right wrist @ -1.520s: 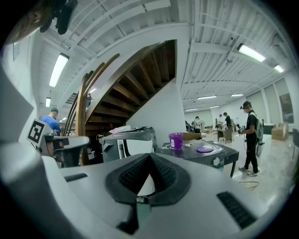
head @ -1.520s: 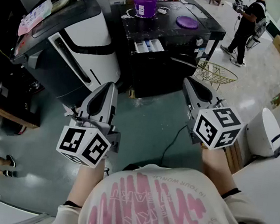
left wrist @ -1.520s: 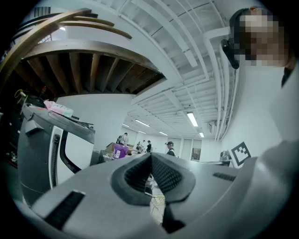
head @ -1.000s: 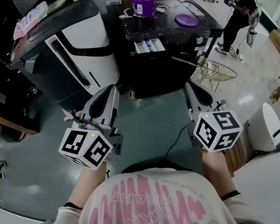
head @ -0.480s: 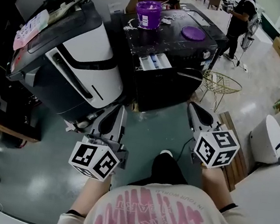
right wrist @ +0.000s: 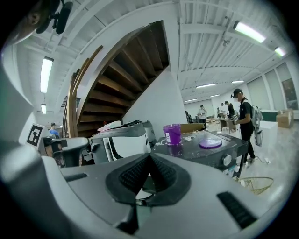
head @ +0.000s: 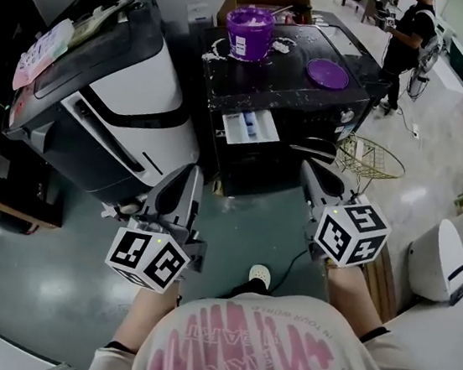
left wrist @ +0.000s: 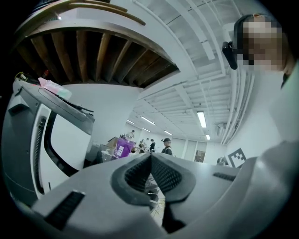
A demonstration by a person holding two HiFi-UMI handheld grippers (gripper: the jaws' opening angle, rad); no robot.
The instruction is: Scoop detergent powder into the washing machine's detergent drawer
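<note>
With the left hand-held gripper [head: 188,172] and the right hand-held gripper [head: 309,168] both closed and empty in front of the washing machine [head: 311,97], we should open one only once it is at the purple detergent tub [head: 249,32] on the machine's top, above the pulled-out drawer [head: 250,127] in its front.

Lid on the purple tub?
No, the lid lies flat on top of the washing machine, apart from the open tub.
</note>
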